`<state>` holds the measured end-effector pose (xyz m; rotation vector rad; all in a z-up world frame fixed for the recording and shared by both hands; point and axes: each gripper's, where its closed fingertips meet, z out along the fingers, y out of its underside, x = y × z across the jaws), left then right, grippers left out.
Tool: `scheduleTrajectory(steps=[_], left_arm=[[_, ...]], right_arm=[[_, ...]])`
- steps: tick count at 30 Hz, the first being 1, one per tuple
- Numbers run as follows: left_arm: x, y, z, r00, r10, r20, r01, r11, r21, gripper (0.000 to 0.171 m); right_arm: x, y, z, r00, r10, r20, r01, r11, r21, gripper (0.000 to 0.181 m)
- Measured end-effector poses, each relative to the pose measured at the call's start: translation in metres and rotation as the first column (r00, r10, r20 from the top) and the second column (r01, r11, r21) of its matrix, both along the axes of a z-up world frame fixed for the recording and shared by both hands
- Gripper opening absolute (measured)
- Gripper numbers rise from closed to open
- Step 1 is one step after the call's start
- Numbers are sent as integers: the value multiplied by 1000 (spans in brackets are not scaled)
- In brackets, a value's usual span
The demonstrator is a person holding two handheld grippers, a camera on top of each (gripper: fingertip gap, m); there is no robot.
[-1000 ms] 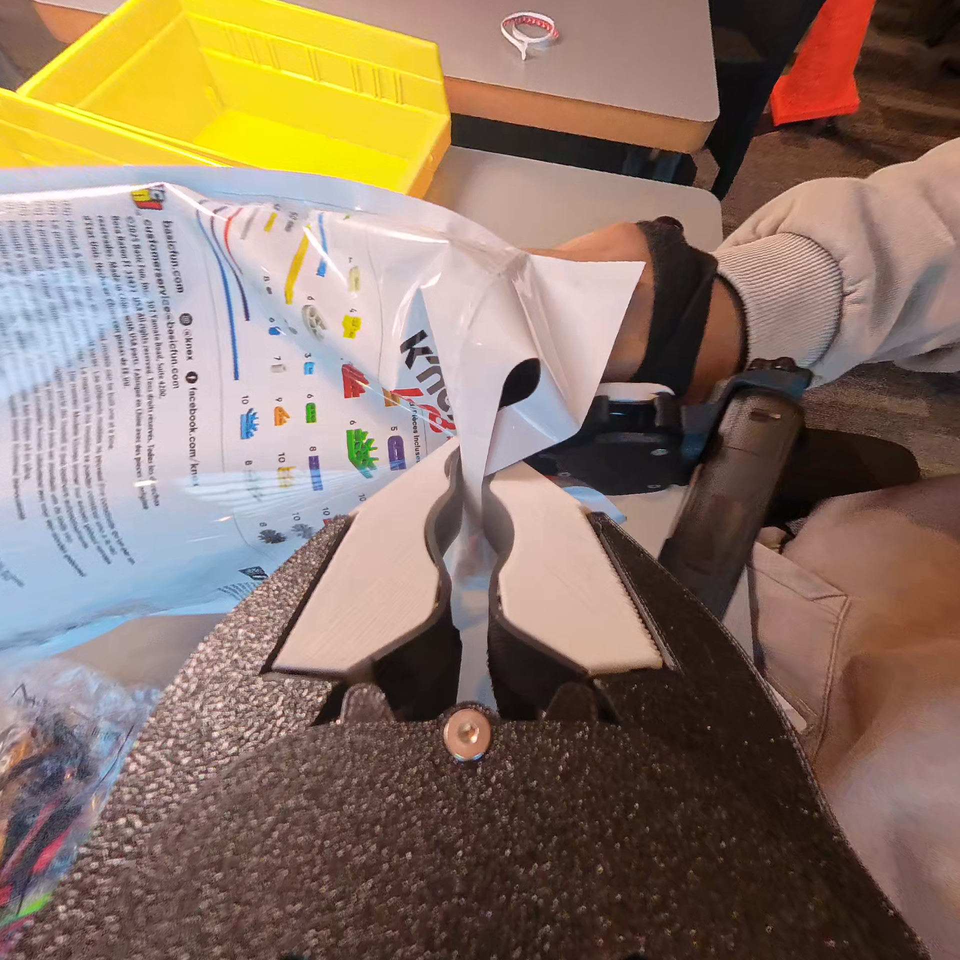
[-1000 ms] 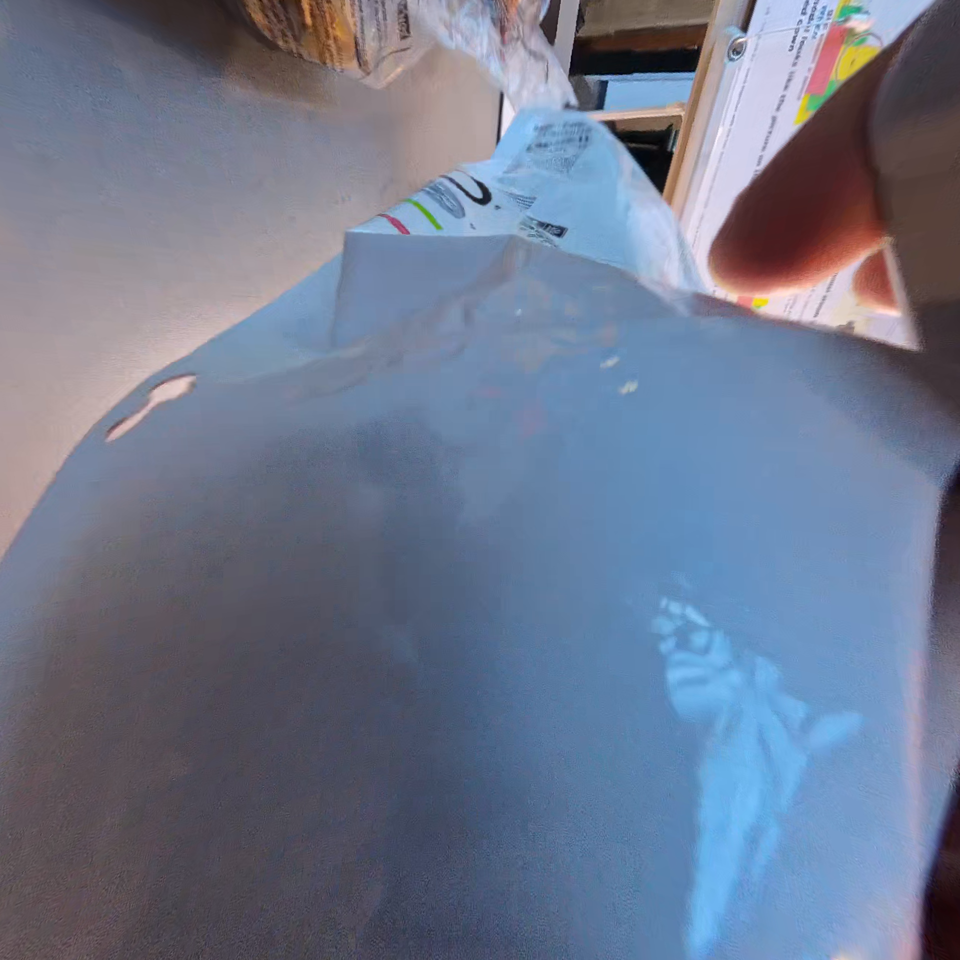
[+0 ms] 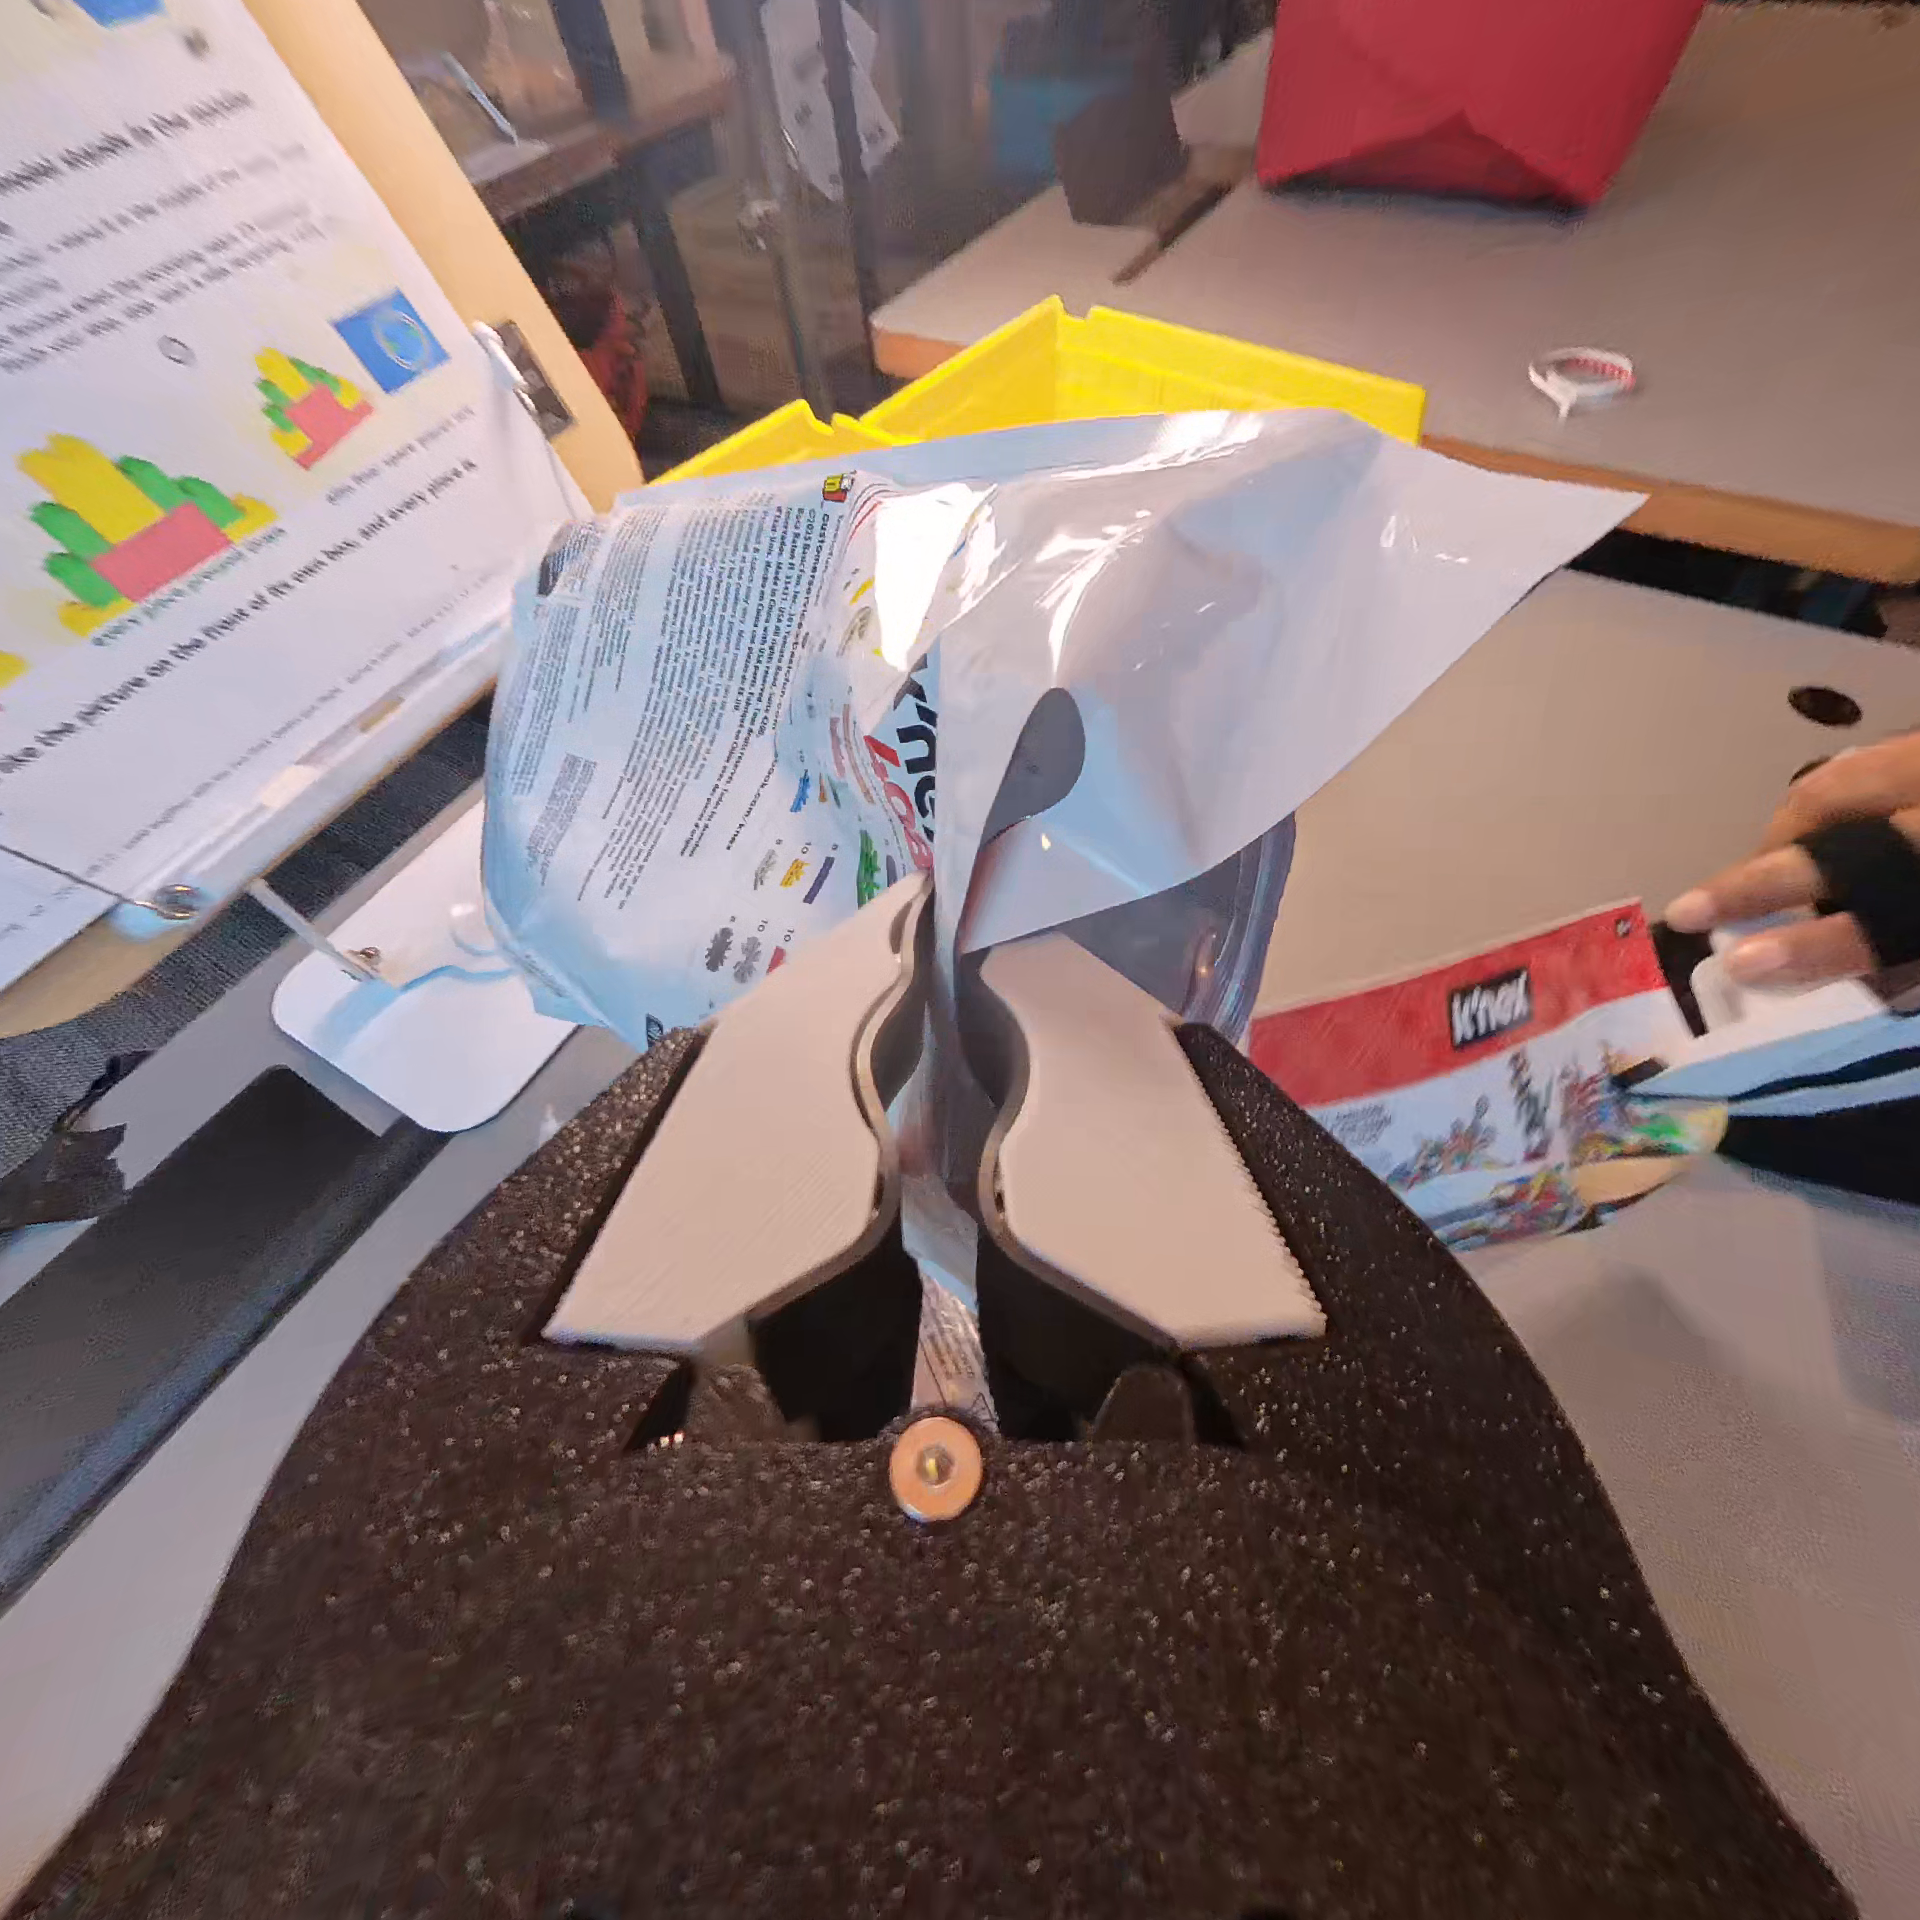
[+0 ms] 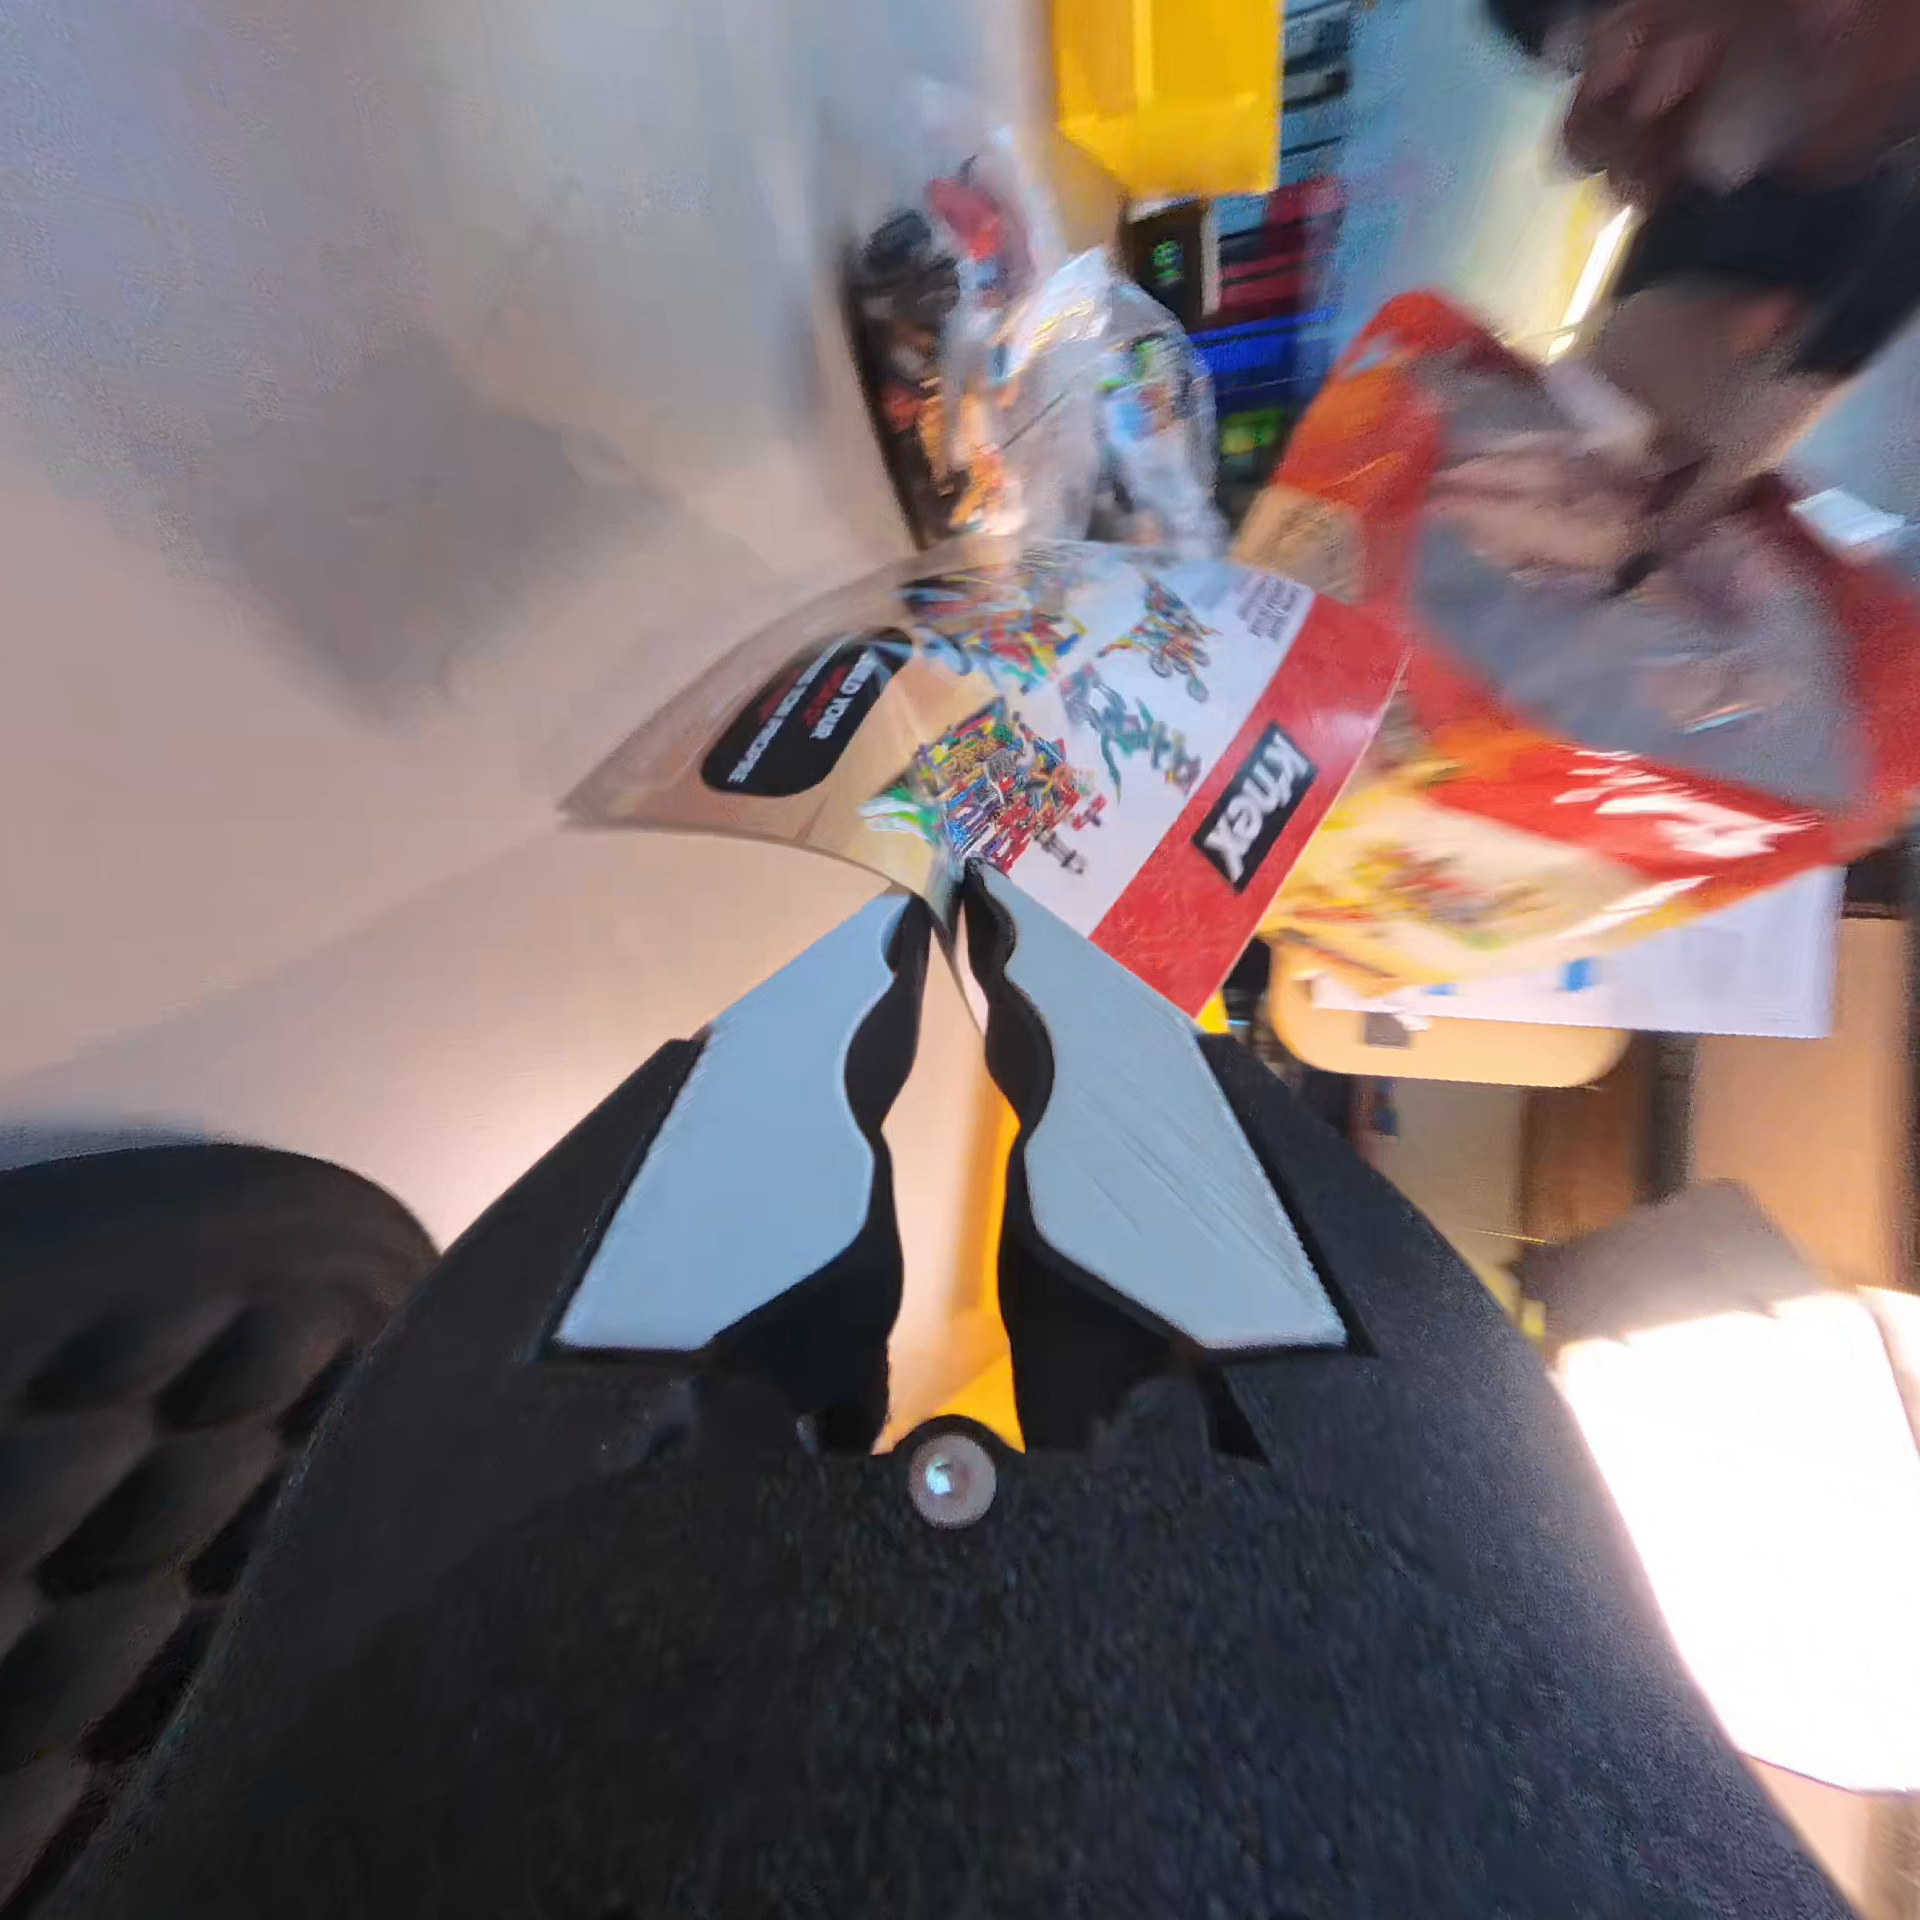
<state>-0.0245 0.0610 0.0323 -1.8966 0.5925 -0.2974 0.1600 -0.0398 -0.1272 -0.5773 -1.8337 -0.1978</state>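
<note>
My left gripper is shut on a fold of a white printed plastic bag and holds it up above the grey table. My right gripper is shut on the edge of a red-and-white printed strip of packaging. In the left wrist view that strip hangs low over the table at the right, apart from the bag, with the right gripper and a hand at its far end. In the blurred right wrist view a red bag lies beyond the strip.
Yellow bins stand behind the bag. A board with a printed picture sheet stands at the left. A red bag and a white band lie on the far table. A clear bag of small parts lies on the table. Some 25 cm of space lies between my two pairs of fingers.
The printed strip has come away from the bag and my right gripper has moved off to the right with it. My left gripper still holds the bag and has turned left.
</note>
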Motion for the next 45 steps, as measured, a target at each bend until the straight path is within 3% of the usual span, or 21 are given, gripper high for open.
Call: scheduleTrajectory(steps=[4,6,10,13,15,19,20,21,22,24,26,30,32,34,38,41,43,45], left_arm=[[-27,-11,43,994,45,100,-55,994,93,0],[-41,-20,60,990,49,134,-65,991,117,0],[-62,-41,77,983,33,181,-58,989,138,0],[-73,-56,84,978,7,208,-38,988,147,0],[-79,-64,86,979,-13,201,-18,988,153,0],[-89,-74,90,981,-46,190,14,986,166,0],[-90,-75,91,978,-51,200,18,986,165,0],[-92,-76,92,976,-54,210,19,986,164,0],[-92,-77,93,975,-54,215,19,986,164,0],[-93,-80,93,977,-54,208,19,986,166,0],[-93,-85,92,980,-57,189,25,985,168,0],[-95,-96,90,988,-58,144,33,985,168,0],[-97,-99,90,988,-63,138,40,986,165,0],[-97,-102,89,987,-77,139,55,987,153,0],[-93,-108,84,981,-116,157,99,988,115,0],[-87,-114,76,972,-159,174,152,987,54,0],[-81,-117,69,965,-205,166,208,978,-5,0],[-73,-119,62,952,-258,165,273,959,-72,0]], right_arm=[[3,29,-49,989,-29,144,56,981,-187,9],[11,41,-64,977,-60,206,133,923,-362,35],[27,56,-49,970,-121,209,230,729,-645,79],[28,58,-23,975,-182,123,202,521,-829,84],[25,63,-16,968,-232,91,186,431,-883,79],[13,79,-45,902,-364,231,330,237,-914,74],[10,86,-57,858,-418,299,393,159,-906,76],[3,89,-67,830,-436,347,430,105,-896,91],[-5,91,-74,814,-443,375,457,92,-884,93],[-22,92,-81,811,-434,392,498,161,-852,97],[-37,80,-82,844,-344,410,500,230,-835,91],[-49,36,-82,906,32,422,371,417,-829,89],[-46,23,-78,889,193,416,273,507,-818,72],[-46,27,-77,864,232,446,257,560,-788,72],[-51,43,-72,860,198,470,274,598,-753,80],[-69,51,-27,950,136,281,163,548,-820,81],[-82,57,25,994,75,80,28,537,-843,83],[-88,66,80,996,15,-90,-83,570,-817,86]])
